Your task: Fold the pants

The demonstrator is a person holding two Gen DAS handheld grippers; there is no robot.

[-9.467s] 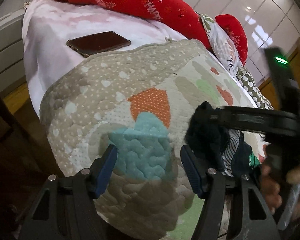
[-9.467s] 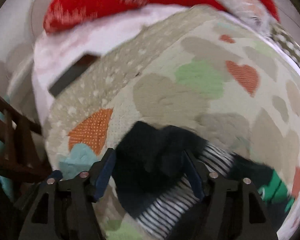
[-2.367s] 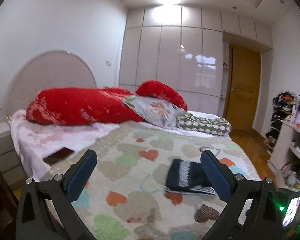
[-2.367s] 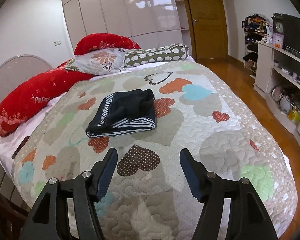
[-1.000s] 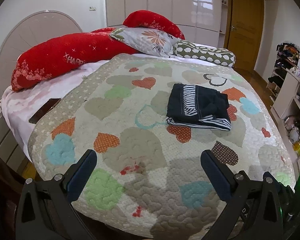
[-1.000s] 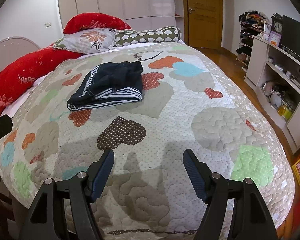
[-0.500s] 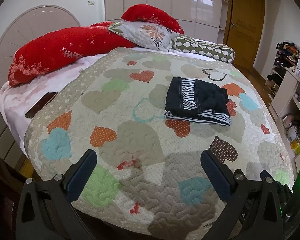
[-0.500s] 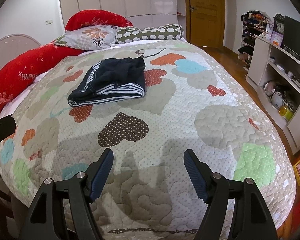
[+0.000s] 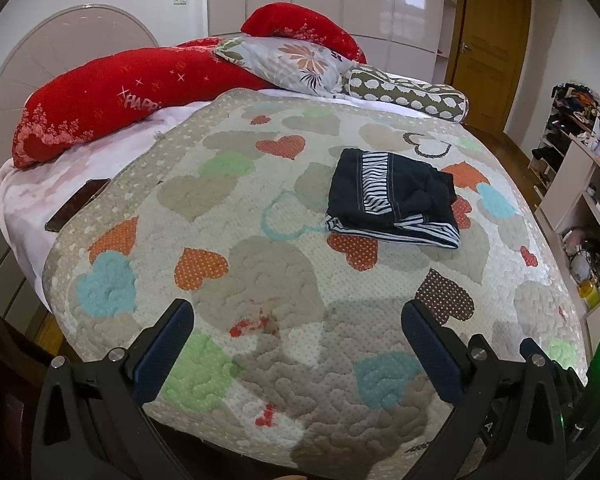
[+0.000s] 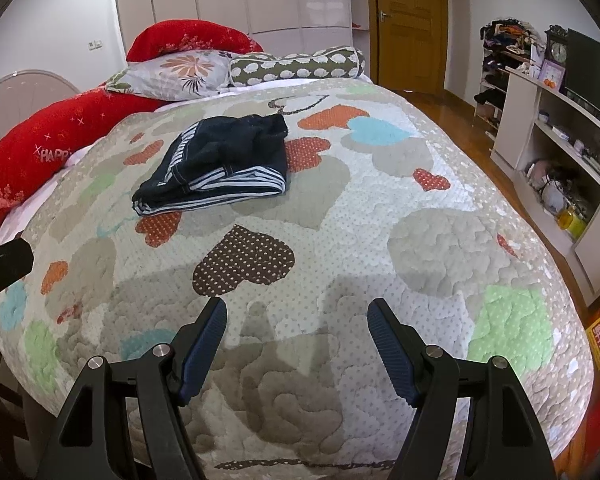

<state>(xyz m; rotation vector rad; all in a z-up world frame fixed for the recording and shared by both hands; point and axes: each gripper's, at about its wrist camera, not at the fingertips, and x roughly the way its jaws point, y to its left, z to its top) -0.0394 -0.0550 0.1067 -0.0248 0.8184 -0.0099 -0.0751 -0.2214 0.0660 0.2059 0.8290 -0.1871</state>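
Dark folded pants with striped lining [image 9: 392,204] lie on our heart-patterned quilt [image 9: 260,272].
Our left gripper [image 9: 296,336] and right gripper [image 10: 298,332] hover near the quilt's edge, jaws spread wide, holding nothing.

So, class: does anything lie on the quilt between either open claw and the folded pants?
Nothing visible does. Only bare heart-patterned quilt lies between the right claw and the pants, and likewise between the left claw and the pants.

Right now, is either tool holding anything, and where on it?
Nothing held. Left tool and right tool are both open and empty; the folded pants lie free on the quilt.
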